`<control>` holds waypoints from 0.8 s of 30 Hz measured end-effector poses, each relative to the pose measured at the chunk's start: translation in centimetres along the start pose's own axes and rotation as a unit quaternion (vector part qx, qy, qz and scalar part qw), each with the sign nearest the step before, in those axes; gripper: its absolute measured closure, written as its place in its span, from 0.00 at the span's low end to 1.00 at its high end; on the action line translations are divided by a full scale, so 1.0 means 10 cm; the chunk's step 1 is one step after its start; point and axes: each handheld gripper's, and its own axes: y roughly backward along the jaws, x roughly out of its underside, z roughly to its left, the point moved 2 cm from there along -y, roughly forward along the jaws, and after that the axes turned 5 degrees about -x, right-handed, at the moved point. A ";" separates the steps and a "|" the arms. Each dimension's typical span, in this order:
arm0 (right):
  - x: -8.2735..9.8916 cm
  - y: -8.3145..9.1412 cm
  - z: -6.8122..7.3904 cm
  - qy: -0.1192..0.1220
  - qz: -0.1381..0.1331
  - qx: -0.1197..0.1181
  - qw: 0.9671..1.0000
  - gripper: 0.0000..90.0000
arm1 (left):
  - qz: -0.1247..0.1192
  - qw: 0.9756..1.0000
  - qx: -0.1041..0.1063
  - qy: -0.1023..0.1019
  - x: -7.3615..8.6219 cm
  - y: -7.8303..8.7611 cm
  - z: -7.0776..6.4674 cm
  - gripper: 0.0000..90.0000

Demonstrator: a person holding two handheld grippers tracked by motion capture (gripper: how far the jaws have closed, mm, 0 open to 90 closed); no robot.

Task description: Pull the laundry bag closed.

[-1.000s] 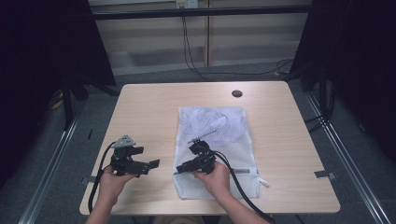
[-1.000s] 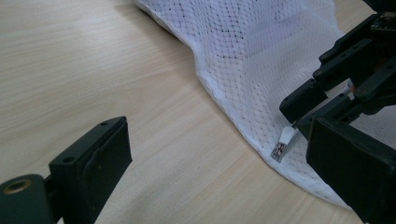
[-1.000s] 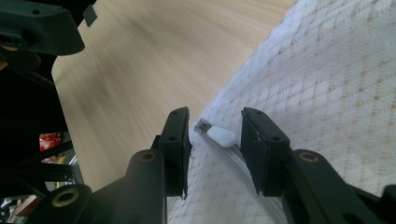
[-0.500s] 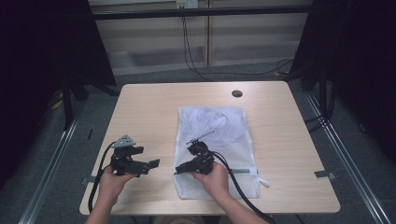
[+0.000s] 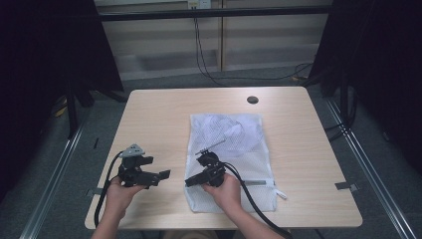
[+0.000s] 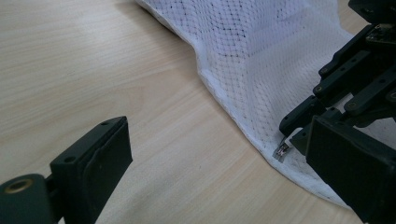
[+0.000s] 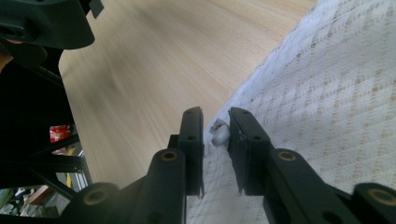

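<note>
A white mesh laundry bag (image 5: 234, 144) lies flat on the wooden table (image 5: 159, 119). My right gripper (image 5: 191, 181) lies low over the bag's left edge near the front. Its jaws have just been closing and stand a narrow gap apart. A small white zipper pull (image 7: 219, 134) sits between the fingertips, close to the right-hand one and clear of the other. The left gripper view shows the metal zipper tab (image 6: 280, 152) at that gripper's tip. My left gripper (image 5: 161, 174) hovers over bare wood left of the bag, wide open and empty.
A dark round hole (image 5: 252, 99) sits near the table's far edge. A cable (image 5: 249, 191) trails from the right gripper across the bag toward the front edge. Dark frames and floor rails flank the table.
Both hands stay where they were and the bag has not shifted. The right gripper's jaws look a little narrower.
</note>
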 end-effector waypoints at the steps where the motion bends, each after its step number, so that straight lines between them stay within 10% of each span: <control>1: 0.00 -0.01 0.00 0.004 0.000 0.002 1.000 0.84 | 0.000 1.000 0.001 -0.001 0.00 0.00 0.00 0.07; 24: -0.02 -0.04 -0.01 -0.005 0.008 0.008 1.000 0.90 | 0.007 1.000 0.000 -0.005 0.00 -0.04 -0.02 0.08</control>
